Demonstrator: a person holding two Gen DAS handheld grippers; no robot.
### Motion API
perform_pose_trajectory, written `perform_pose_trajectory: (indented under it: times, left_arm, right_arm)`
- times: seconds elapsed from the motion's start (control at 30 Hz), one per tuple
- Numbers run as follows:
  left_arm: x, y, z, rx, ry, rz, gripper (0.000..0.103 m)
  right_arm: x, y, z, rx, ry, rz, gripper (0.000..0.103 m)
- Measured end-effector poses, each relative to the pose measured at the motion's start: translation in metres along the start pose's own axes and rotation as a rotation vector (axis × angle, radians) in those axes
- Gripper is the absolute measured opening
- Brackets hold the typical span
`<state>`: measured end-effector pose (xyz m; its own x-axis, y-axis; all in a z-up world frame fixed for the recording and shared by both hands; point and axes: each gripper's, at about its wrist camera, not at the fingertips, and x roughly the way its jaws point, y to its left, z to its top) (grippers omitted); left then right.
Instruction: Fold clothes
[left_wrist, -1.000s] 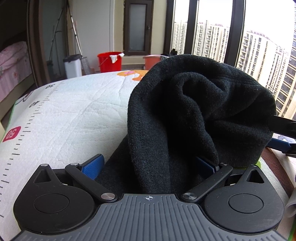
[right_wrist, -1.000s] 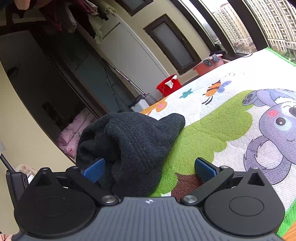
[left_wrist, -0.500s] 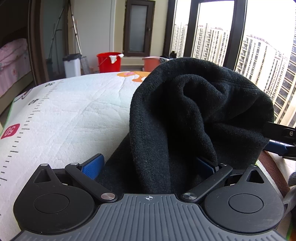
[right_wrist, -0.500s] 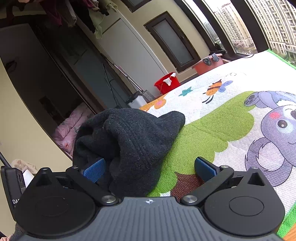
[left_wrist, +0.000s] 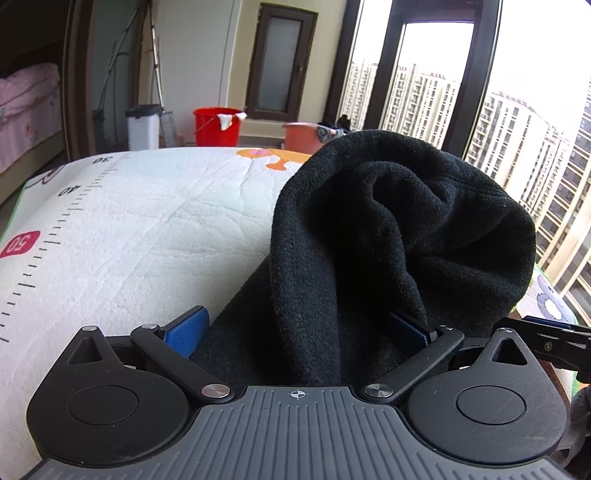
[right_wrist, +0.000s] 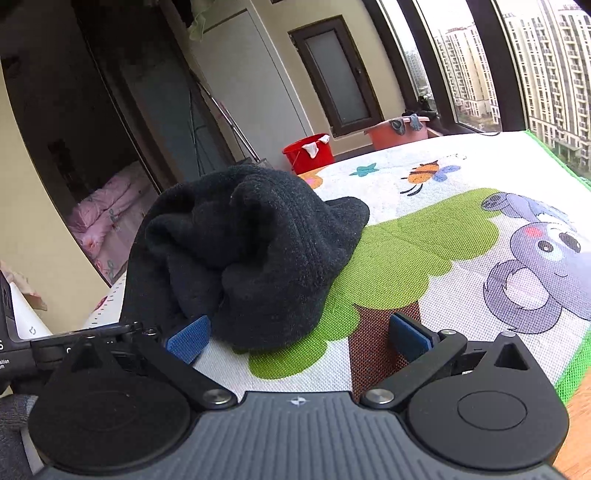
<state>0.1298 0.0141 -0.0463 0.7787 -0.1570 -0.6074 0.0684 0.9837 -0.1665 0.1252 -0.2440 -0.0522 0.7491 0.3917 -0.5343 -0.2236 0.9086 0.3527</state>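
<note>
A black fleece garment sits bunched in a tall heap on the printed play mat. My left gripper is open, and the heap's near folds lie between its blue pads, which stand wide apart. In the right wrist view the same garment lies left of centre on the mat. My right gripper is open at the heap's near right edge, with cloth close to its left pad. Each gripper shows at the edge of the other's view.
A red bucket, an orange basin and a white bin stand beyond the mat's far edge. Pink bedding lies far left. Tall windows run along the right. The mat's green border and wooden floor are on the right.
My right gripper has drawn back and swung right, so the heap sits farther from it and less cloth lies between its fingers. The left gripper has barely moved.
</note>
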Motion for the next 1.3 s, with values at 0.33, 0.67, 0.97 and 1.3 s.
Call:
perform_pose_trajectory:
  times: [0.33,0.67,0.97,1.3]
  left_arm:
    - [0.005,0.015,0.007,-0.037,-0.016,-0.029,0.103]
    - [0.015,0.026,0.013,-0.068,-0.028,-0.054,0.103]
    - [0.02,0.028,0.016,-0.073,-0.031,-0.059,0.103]
    - [0.016,0.023,0.008,-0.062,-0.028,-0.051,0.103]
  right_arm:
    - [0.005,0.019,-0.001,-0.099,0.043,-0.085,0.103]
    - [-0.012,0.037,-0.001,-0.095,-0.038,-0.082,0.103]
    - [0.023,0.041,0.045,-0.128,-0.032,-0.112,0.045]
    - [-0.012,0.005,0.101,-0.005,-0.19,-0.124,0.021]
